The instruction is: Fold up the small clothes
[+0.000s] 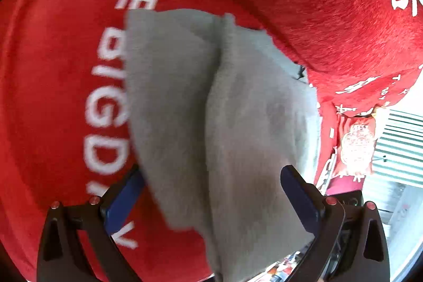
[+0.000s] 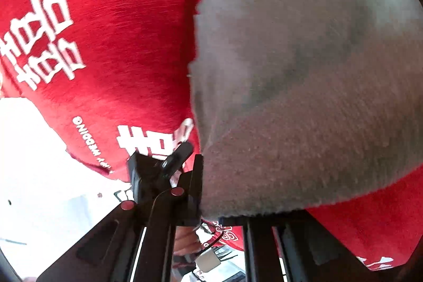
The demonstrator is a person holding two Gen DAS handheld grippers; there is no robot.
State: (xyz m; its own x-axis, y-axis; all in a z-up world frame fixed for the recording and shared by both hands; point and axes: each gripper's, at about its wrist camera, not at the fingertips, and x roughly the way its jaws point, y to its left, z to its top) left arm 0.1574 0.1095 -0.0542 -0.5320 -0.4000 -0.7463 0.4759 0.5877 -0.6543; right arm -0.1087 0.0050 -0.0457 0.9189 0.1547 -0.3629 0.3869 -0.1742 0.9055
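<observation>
Jaws on your left gripper (image 1: 211, 192) stand wide apart, blue pads (image 1: 298, 200) either side of the grey cloth (image 1: 201, 102), which hangs between them over the red printed cover (image 1: 60, 65). Your right gripper (image 2: 201, 192) has its jaws closed, with the cloth's edge (image 2: 304, 97) pinched there; the cloth fills that view and hides the fingertips. Motion blur softens the cloth's folds and hem.

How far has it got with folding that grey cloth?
Partly done: the grey cloth already shows one crease down its middle. In hand: the right gripper is shut on its edge, lifting it over the red blanket; the left gripper stands open around it. Left: laying it flat and finishing the fold.
</observation>
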